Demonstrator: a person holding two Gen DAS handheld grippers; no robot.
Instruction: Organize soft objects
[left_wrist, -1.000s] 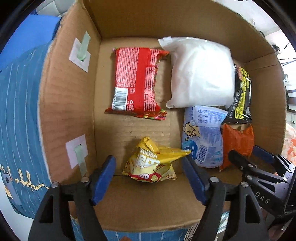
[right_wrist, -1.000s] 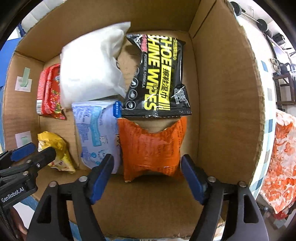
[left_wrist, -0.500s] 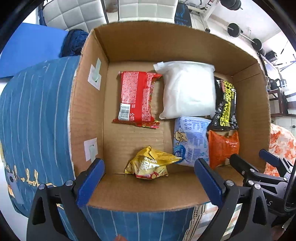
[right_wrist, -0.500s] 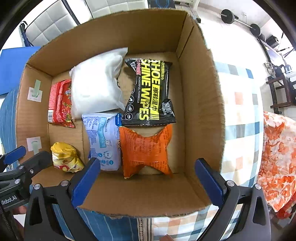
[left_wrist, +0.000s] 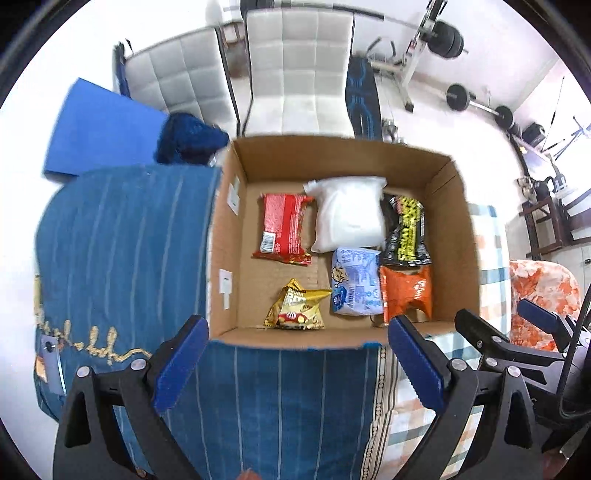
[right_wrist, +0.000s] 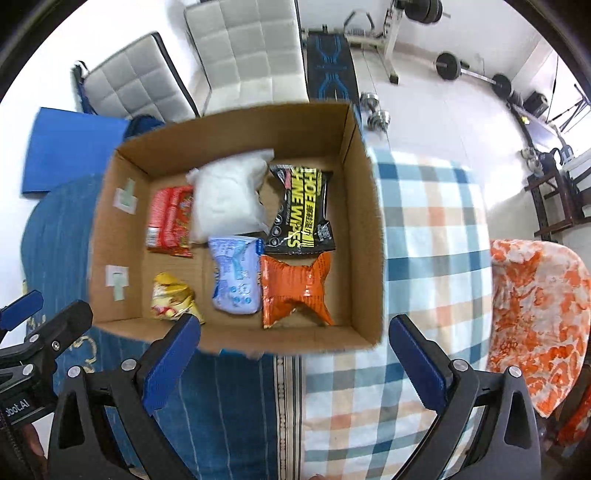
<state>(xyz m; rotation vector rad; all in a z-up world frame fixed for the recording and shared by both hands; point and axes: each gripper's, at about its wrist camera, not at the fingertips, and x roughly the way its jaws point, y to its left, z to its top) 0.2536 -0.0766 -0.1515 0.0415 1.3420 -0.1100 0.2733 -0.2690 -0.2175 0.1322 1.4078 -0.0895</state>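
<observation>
- Six soft packets lie in our cardboard box (left_wrist: 458, 236), all flat on its floor, none held.
- Far row, left to right as we see it in the left wrist view: red packet (left_wrist: 283, 229), white pouch (left_wrist: 349, 218), black shoe-wipes pack (left_wrist: 406, 230). The white pouch touches both neighbours, and its long axis runs away from us.
- Near row: yellow snack bag (left_wrist: 297, 306), crumpled, standing apart with bare cardboard around it; pale blue tissue pack (left_wrist: 355, 282); orange packet (left_wrist: 406, 291), touching the blue one and just below the black pack.
- We judge the sorting largely done: we see no loose packet outside the box on either cloth.
- Left gripper (left_wrist: 295, 362): jaws spread wide, nothing between them, held above and on our side of the box's near wall. The yellow snack bag lies straight ahead of it, just past that wall.
- Right gripper (right_wrist: 295, 360): likewise spread wide and empty, on the near side of the box. The orange packet (right_wrist: 293, 286) lies straight ahead of it.
- The deciding relation, should any packet need straightening: the left gripper is nearer the yellow bag, the right nearer the orange one.
- Around the box: blue striped cloth (left_wrist: 122, 258) on the left, checked cloth (right_wrist: 432, 240) on the right, white chairs (left_wrist: 299, 66) beyond.
</observation>
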